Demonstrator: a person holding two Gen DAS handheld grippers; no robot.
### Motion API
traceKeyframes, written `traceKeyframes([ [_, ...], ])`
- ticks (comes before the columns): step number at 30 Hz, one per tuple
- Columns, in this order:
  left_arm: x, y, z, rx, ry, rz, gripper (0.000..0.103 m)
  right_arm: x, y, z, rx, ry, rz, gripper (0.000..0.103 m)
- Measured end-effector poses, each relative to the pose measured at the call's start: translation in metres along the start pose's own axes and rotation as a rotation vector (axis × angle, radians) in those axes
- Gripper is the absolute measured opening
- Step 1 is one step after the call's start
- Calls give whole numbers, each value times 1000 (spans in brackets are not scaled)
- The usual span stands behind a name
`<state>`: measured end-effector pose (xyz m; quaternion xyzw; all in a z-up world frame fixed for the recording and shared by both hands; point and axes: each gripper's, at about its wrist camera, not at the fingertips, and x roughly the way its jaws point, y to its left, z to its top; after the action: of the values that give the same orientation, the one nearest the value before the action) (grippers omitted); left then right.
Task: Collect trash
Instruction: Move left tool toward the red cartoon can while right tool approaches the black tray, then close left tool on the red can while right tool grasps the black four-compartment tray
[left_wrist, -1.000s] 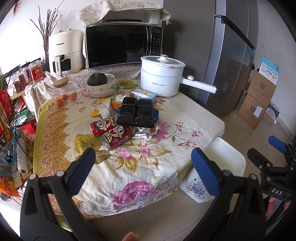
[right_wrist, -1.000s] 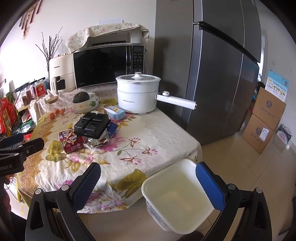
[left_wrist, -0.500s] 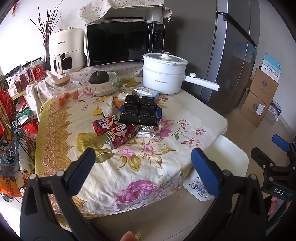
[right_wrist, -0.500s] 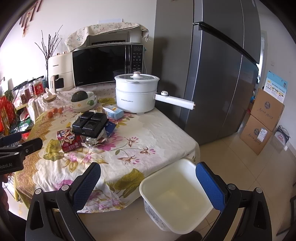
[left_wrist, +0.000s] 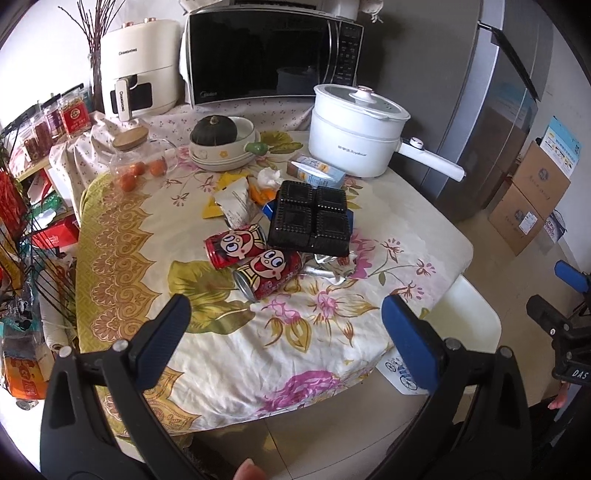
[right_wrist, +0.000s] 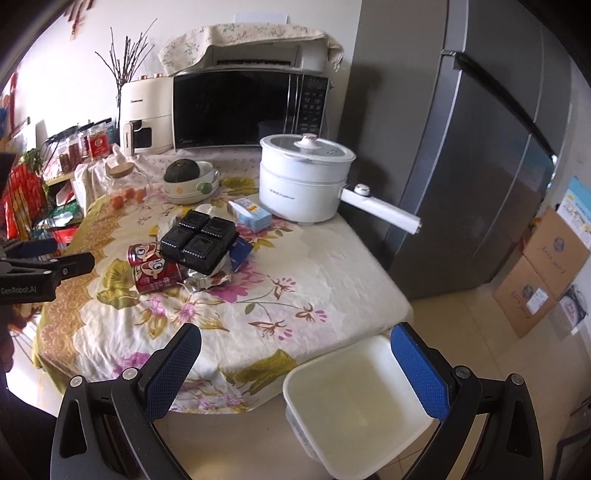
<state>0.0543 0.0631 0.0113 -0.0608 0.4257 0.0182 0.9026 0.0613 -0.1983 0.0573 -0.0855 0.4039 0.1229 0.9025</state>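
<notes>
- Left gripper (left_wrist: 286, 317): jaws spread wide, nothing between the blue pads; it hangs over the near edge of the table (left_wrist: 122, 236), short of the litter. A fingertip shows at the bottom edge of the left wrist view.
- Far left, beside the table: wire rack with red packets and jars (left_wrist: 55, 122); cream air fryer (left_wrist: 138, 70) at the back, bare twigs in a vase next to it.
- Glass jar with wooden lid (left_wrist: 135, 155), small orange fruits inside, on the table's back left.
- Trash cluster, table centre: two red cartoon cans (left_wrist: 255, 258) lying on their sides, touching one another; crumpled white wrapper (left_wrist: 236, 201) and yellow paper just behind them.
- Black four-cell plastic tray (left_wrist: 312, 221) just right of the cans, resting partly on silver foil (left_wrist: 328, 267) and a blue packet.
- Behind the cluster: bowl holding a dark green squash (left_wrist: 218, 134), microwave (left_wrist: 266, 55), small light-blue carton (left_wrist: 317, 171).
- White electric pot (left_wrist: 354, 129), lid on, handle pointing right toward the grey fridge (left_wrist: 498, 110).
- White bin (right_wrist: 354, 398) on the floor at the table's near right corner, open, looks empty inside.
- Right gripper (right_wrist: 295, 365): jaws wide apart, holding nothing, above the bin's rim and the table edge.
- Cardboard boxes (right_wrist: 546, 273) on the floor, far right.
</notes>
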Motion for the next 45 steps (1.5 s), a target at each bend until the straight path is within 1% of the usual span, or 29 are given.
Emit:
traceKeyframes([
  [3, 22, 16, 11, -55, 63, -29, 102, 25, -2, 22, 12, 78, 32, 103],
  [5, 39, 24, 16, -75, 94, -53, 102, 41, -1, 31, 24, 110, 54, 103],
  [7, 59, 27, 18, -46, 117, -50, 102, 60, 0, 35, 45, 128, 82, 103],
  [9, 78, 29, 17, -7, 146, -56, 102, 79, 0, 30, 70, 153, 93, 103],
  [11, 99, 31, 17, 33, 172, -66, 96, 99, 2, 26, 67, 234, 121, 103],
  [12, 108, 32, 18, 46, 185, -77, 95, 106, 2, 25, 66, 255, 144, 103],
  [13, 116, 32, 19, 56, 196, -90, 93, 112, 0, 25, 71, 263, 149, 103],
  [15, 131, 31, 21, 77, 208, -114, 91, 121, -2, 27, 70, 270, 124, 103],
  [17, 146, 27, 23, 115, 223, -108, 87, 126, -6, 29, 62, 265, 97, 103],
  [19, 159, 23, 24, 151, 236, -81, 85, 132, -9, 30, 54, 262, 67, 103],
  [21, 172, 21, 24, 161, 257, -73, 85, 137, -14, 30, 53, 270, 49, 103],
  [24, 184, 16, 24, 163, 283, -85, 84, 150, -22, 27, 68, 297, 40, 103],
  [28, 191, 7, 23, 174, 312, -75, 82, 158, -29, 22, 91, 330, 33, 103],
  [30, 195, 2, 22, 178, 331, -81, 75, 161, -31, 21, 105, 340, 32, 103],
  [32, 199, 0, 18, 189, 371, -86, 57, 164, -32, 21, 118, 347, 34, 103],
  [33, 199, -1, 15, 195, 390, -91, 56, 165, -32, 21, 126, 349, 36, 103],
  [35, 197, 0, 13, 193, 394, -92, 54, 167, -30, 22, 136, 350, 41, 103],
  [39, 183, 14, 11, 117, 403, -131, 54, 172, -21, 26, 150, 355, 59, 103],
  [43, 159, 28, 11, 104, 370, -119, 54, 181, -8, 34, 189, 355, 108, 103],
  [45, 148, 36, 12, 85, 351, -116, 54, 186, -2, 39, 235, 352, 149, 103],
])
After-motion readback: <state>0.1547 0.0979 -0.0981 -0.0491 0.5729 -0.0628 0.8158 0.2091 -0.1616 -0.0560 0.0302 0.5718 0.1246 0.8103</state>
